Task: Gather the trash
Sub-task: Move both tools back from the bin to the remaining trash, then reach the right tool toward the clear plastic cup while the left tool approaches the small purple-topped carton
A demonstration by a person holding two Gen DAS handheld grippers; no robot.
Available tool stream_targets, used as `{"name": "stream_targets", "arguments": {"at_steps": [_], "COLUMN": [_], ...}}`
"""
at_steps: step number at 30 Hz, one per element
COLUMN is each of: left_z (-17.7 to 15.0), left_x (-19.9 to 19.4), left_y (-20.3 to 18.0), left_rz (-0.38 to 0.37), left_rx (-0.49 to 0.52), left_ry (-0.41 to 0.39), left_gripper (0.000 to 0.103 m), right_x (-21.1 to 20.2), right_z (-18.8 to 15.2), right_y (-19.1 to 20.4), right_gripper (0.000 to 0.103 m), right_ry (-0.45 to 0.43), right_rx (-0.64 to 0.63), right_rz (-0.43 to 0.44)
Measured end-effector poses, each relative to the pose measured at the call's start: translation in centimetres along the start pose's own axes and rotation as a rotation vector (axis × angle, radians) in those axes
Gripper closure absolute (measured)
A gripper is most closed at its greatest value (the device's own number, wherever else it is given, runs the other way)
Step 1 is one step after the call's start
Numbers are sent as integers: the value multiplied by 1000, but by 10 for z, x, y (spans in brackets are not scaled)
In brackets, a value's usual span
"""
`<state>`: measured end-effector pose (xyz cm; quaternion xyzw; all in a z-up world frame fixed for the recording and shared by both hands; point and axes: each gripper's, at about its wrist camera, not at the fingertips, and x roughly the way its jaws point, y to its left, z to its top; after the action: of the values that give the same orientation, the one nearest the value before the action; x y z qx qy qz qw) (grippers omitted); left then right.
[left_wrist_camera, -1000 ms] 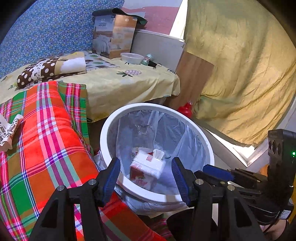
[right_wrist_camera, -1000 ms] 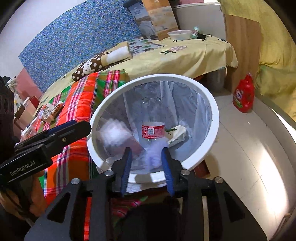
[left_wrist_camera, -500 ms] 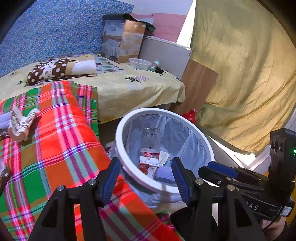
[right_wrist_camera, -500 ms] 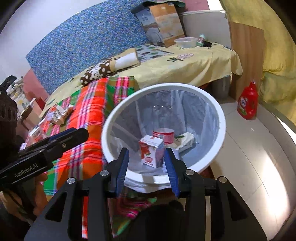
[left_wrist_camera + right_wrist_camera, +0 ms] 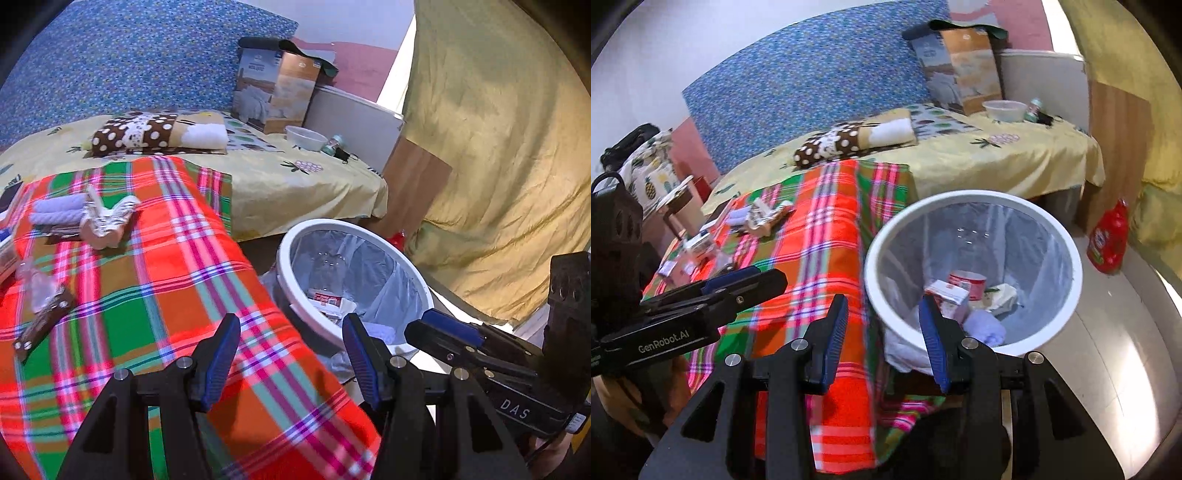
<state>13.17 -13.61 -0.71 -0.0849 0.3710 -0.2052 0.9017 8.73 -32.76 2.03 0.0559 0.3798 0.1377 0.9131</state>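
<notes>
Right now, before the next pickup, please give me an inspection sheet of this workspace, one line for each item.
Surface: plaid cloth over a raised surface, beside a bed with a yellow sheet.
Job's things: white bin with a liner, holding a small carton, a red-labelled bottle and crumpled paper; a crumpled wrapper and a brown wrapper lie on the cloth.
Clutter: more small packets at the cloth's far left edge, too blurred to name.
Grippers: left gripper and right gripper both open, fingers empty.
Cables: nothing seen.
Surroundings: red jug on the floor, bowl and cardboard box on the bed, yellow curtain.
</notes>
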Motion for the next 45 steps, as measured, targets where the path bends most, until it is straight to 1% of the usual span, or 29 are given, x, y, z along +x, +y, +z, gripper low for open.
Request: {"name": "stream_targets", "arguments": {"at_steps": [3,9,11,13,24,29,36,45], "left_z": [-3,-11,-15,-18,-37,-41,-40,-36], "left_x": [-12,-35,-44,-51,-93,-106,-122,-135], "left_y": [4,20,26,31,72,89,119,167], "left_rz": [13,51,75,90,194,236,299,411], "left_rx": [-11,-44,-50,-54,-118,-148,-188,-264], "left_ry": [-12,-40,-53,-60,-93,-108,-134,-154], "left_gripper": [46,46,46,46,46,46,46,46], "right_x": [-1,-1,-1,-1,4,9,20,39], "right_z": [-1,-2,-1,-1,-3,-3,2,9], "right_y": [8,29,34,40,72,94,117,142], "right_gripper": [61,61,61,61,61,61,61,61], "right_ry": [0,1,-4,1,21,30,44,72], "right_rx": [-9,-63,-60,-54,-83,-131,-181,-230], "right_rz": [35,59,79,120,188,223,257,285]}}
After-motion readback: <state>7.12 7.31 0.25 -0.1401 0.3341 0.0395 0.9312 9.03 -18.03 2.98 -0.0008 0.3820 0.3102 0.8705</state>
